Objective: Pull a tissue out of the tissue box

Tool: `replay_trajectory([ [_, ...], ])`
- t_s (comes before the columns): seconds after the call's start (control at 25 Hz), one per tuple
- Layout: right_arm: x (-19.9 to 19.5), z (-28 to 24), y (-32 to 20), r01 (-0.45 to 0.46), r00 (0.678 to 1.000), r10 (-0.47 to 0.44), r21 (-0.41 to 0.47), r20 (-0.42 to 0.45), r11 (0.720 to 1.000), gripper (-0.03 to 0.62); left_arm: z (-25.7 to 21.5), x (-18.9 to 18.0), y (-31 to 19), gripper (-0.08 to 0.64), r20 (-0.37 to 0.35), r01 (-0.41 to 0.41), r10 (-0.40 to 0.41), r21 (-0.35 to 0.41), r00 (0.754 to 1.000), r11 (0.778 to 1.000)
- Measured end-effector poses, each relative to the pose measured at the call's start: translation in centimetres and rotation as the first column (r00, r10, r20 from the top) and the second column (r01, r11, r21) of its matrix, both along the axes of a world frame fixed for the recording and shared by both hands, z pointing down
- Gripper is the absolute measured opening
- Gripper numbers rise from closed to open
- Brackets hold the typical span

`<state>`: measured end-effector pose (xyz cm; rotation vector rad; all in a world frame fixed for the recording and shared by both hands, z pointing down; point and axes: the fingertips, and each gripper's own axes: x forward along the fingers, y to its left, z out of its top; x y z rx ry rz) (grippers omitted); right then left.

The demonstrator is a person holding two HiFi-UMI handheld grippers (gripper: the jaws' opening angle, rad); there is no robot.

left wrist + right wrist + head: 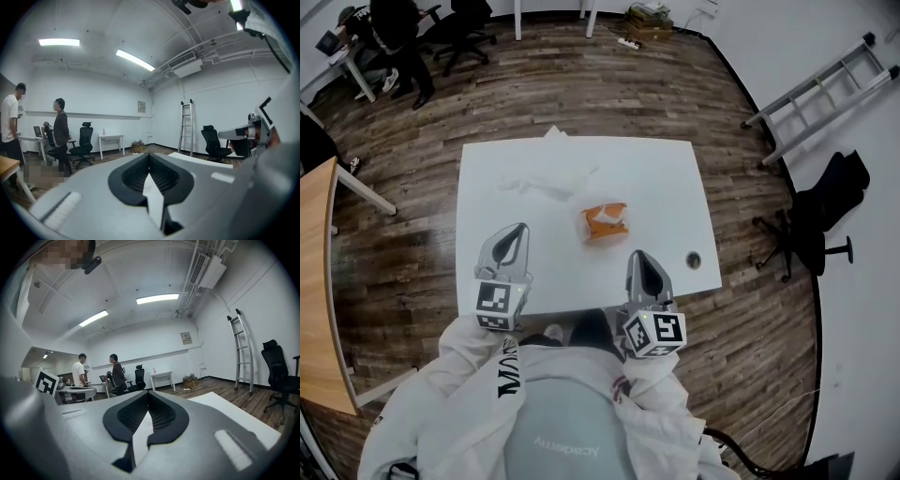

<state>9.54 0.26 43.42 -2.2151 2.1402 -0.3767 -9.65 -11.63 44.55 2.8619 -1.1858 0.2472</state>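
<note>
**Desk:** What am I looking at from the head view?

**Operator:** A smooth white rectangular table (pixel 661 183) on a dark plank floor (pixel 581 84). The tissue box (pixel 605 223) lies near its middle. It is small and orange, with white showing at its top. Crumpled white tissues (pixel 546 184) lie loose behind it to the left, apart from it.

**Desk:** And your grippers?

**Operator:** Both sit over the near edge, short of the box. My left gripper (pixel 521 231) has its grey shells pressed together to a point, nothing between them. My right gripper (pixel 636 256) is the same, closed on nothing. Each carries its marker cube at the back.

**Desk:** What do the gripper views add?

**Operator:** The pads. They are black and ribbed, and they meet at the tip inside a smooth grey housing. Those views look level across the room. They show white walls, strip lights, a metal ladder (pixel 243 352) against the wall, and two people (pixel 98 372) standing by desks. Only the head view shows the box and the tissues.
</note>
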Motion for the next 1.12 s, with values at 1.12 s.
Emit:
replay_trajectory([
  [1.12,8.8,0.9,-4.9,0.046,0.997,-0.046,-0.012,0.061,0.999,0.002,-0.7,9.2,-4.0,0.0,0.055,0.024,-0.024,0.003,0.998,1.0],
])
